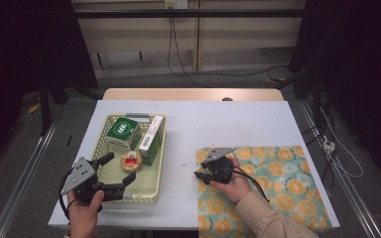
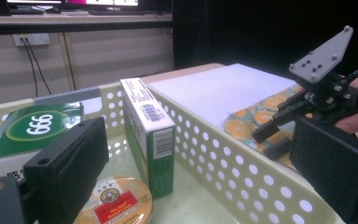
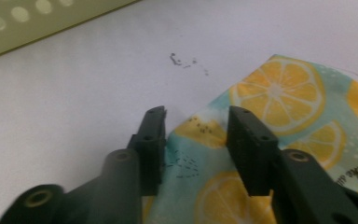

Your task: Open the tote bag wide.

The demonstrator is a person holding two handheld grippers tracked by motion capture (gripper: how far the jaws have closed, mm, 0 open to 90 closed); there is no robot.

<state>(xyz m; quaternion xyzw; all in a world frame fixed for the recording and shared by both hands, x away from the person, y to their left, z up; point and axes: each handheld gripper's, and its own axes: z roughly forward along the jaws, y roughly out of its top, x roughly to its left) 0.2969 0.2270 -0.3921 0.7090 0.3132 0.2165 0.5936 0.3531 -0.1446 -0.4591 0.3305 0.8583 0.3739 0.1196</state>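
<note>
A lemon-print cloth [image 1: 273, 183] lies flat at the table's right front. My right gripper [image 1: 202, 168] rests at its left edge. In the right gripper view my right gripper [image 3: 196, 116] has a gap between its jaws. One jaw stands on the bare white top and the other on the cloth [image 3: 279, 88], with the cloth's edge between them and not pinched. My left gripper [image 1: 121, 167] is open at the front right of a pale yellow perforated basket [image 1: 159, 148]. Its jaws straddle the basket's wall [image 2: 242, 177].
The basket holds a flat green box marked 666 [image 1: 122, 130], an upright green-and-white box [image 1: 151, 139] and a round tin [image 1: 130, 161]. A white sheet [image 1: 218, 124] covers the table. Small dark marks [image 3: 186, 63] lie on it near the cloth's corner.
</note>
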